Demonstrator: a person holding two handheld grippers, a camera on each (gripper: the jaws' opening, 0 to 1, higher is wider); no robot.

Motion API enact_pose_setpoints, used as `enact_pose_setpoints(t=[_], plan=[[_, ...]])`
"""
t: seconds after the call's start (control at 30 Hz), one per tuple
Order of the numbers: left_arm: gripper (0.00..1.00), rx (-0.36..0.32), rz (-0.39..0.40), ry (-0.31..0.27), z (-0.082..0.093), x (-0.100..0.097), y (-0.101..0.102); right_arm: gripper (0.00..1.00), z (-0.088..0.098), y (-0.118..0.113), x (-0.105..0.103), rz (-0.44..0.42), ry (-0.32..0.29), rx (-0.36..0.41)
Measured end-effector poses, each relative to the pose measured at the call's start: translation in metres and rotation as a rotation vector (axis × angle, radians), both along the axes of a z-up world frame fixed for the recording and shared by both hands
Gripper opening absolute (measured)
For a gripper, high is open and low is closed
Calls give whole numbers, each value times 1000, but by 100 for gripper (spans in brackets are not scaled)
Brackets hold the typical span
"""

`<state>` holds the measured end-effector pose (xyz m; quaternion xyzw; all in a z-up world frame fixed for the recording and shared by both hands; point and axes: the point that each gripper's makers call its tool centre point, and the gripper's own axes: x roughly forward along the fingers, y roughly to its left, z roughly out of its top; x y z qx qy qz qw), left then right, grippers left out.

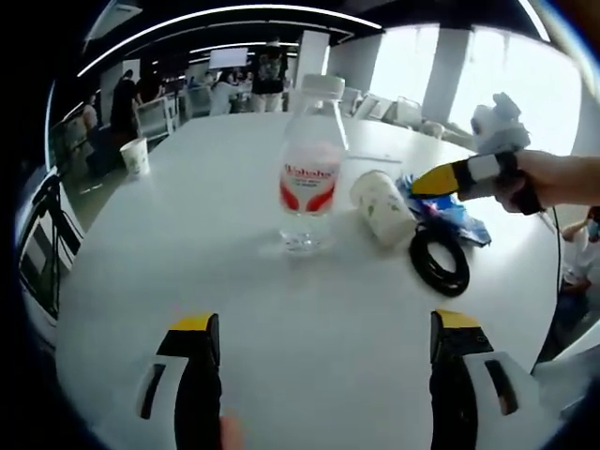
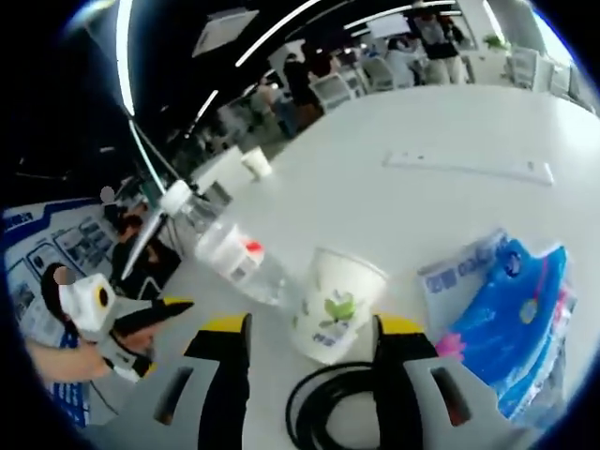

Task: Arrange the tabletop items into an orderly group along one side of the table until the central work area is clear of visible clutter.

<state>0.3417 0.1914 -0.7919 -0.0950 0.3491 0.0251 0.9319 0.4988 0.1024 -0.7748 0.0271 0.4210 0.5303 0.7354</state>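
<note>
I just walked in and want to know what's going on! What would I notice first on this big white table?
First, the clear water bottle with its red label, standing upright mid-table ahead of the open left gripper. Right beside it a paper cup with a green leaf print sits between the open right gripper's jaws. Next to the cup lie a black cable coil and a blue tissue pack.

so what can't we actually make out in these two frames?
- Blue packet, left gripper view: mostly hidden behind the paper cup and the right gripper.
- Black cable coil, right gripper view: lower part cut off by the picture's edge.
- Water bottle label, left gripper view: small print too blurred to read.
- Far cup, right gripper view: too small to see contents.
</note>
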Motion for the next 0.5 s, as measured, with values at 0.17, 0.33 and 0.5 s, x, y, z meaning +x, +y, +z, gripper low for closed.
enact_pose_setpoints(t=[0.17, 0.33, 0.5], plan=[[90, -9, 8, 7, -4, -4, 2, 49, -2, 3, 1, -16, 18, -9], [89, -39, 30, -6, -3, -3, 2, 49, -7, 6, 5, -28, 35, -27], [89, -47, 25, -9, -5, -2, 1, 49, -9, 9, 9, -62, 66, -23]])
